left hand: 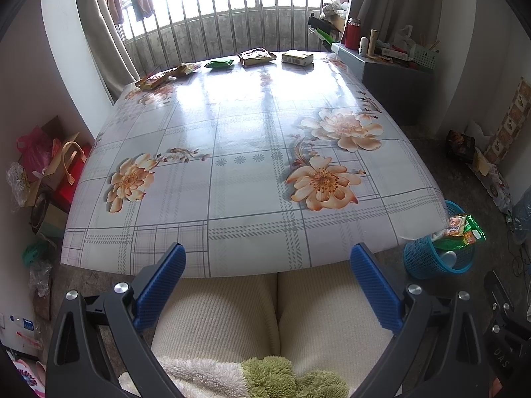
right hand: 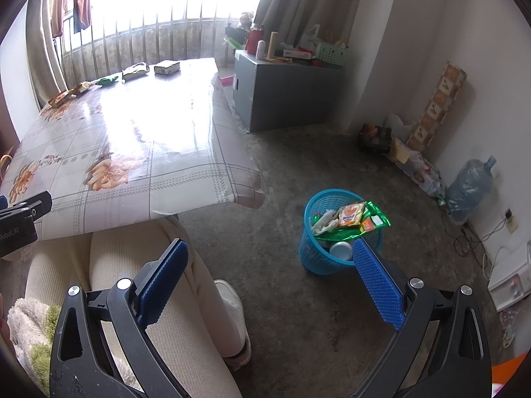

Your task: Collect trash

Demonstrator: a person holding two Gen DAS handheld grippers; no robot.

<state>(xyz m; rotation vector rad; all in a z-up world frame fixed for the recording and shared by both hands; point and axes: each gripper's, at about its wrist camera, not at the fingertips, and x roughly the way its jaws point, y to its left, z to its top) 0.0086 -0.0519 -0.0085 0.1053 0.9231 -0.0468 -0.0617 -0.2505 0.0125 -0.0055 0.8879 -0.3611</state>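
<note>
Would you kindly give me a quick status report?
Left gripper open, empty. Right gripper open, empty. Five wrappers at table's far edge. Blue basket on floor, part-filled.

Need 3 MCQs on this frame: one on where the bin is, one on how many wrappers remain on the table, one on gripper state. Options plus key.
1. Where does the blue basket stand?
A. on the table
B. on the floor beside the table's near right corner
C. on the grey cabinet

2. How many packets lie along the far edge of the table?
A. two
B. five
C. eight

3. How do the left gripper and right gripper stand?
A. both open, holding nothing
B. both shut on wrappers
C. left shut, right open

Key: 1 B, the right wrist view shows it on the concrete floor; 2 B, five sit in a row by the window; 3 A, blue pads are spread wide with nothing between them.
</note>
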